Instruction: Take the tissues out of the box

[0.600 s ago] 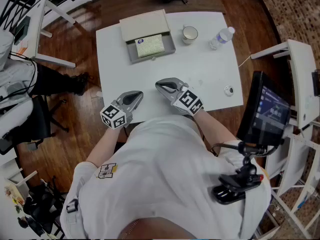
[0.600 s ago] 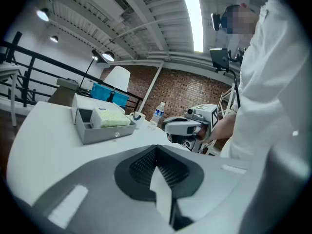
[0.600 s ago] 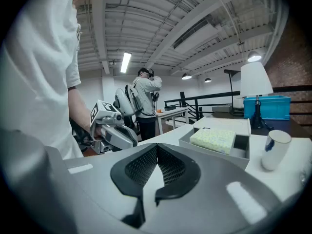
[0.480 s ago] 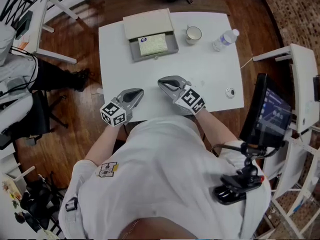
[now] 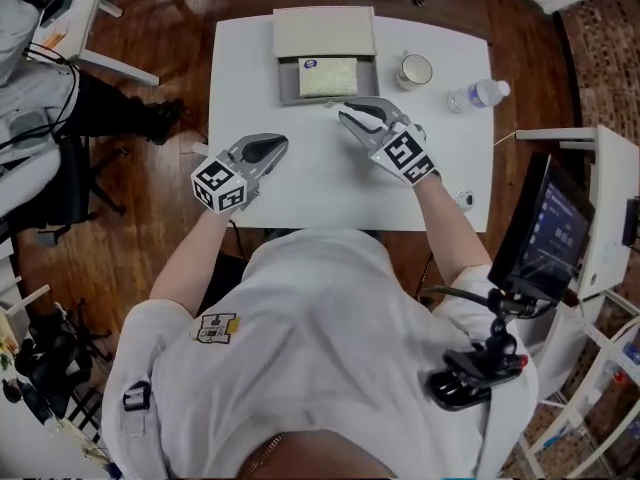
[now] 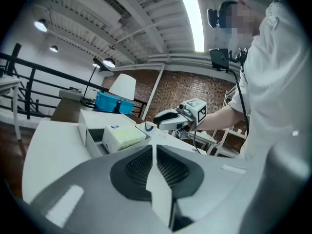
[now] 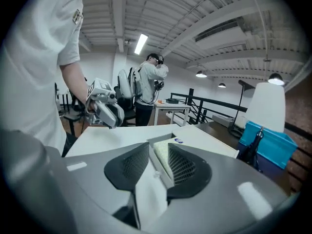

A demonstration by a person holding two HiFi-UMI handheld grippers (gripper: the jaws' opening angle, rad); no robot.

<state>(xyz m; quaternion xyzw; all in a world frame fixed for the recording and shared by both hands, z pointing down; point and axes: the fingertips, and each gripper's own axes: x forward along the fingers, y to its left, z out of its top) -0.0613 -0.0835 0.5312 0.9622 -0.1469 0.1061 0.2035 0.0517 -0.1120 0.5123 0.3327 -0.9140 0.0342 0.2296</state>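
The tissues [image 5: 328,76] are still a full pale stack in the tray of the open box [image 5: 322,32], which sits at the far side of the bench [image 5: 300,183] with its lid laid back behind it. Nothing has been taken out, so I'd judge the task is only at the reach: the grasp, the lift and the set-down are all still to do.

The right claw [image 5: 352,116] is just short of the box's front wall. Its jaws are a narrow gap apart with nothing held, and the tissues show through that gap in the right gripper view. The left claw [image 5: 272,148] is pressed closed and empty, well back by the bench's near left part.

Half a second ago both claws sat close to the near edge. Since then the right one has gone forward to the box, while the left has hardly moved relative to the bench. The cup [image 5: 413,70] and bottle [image 5: 480,94] stand where they were.
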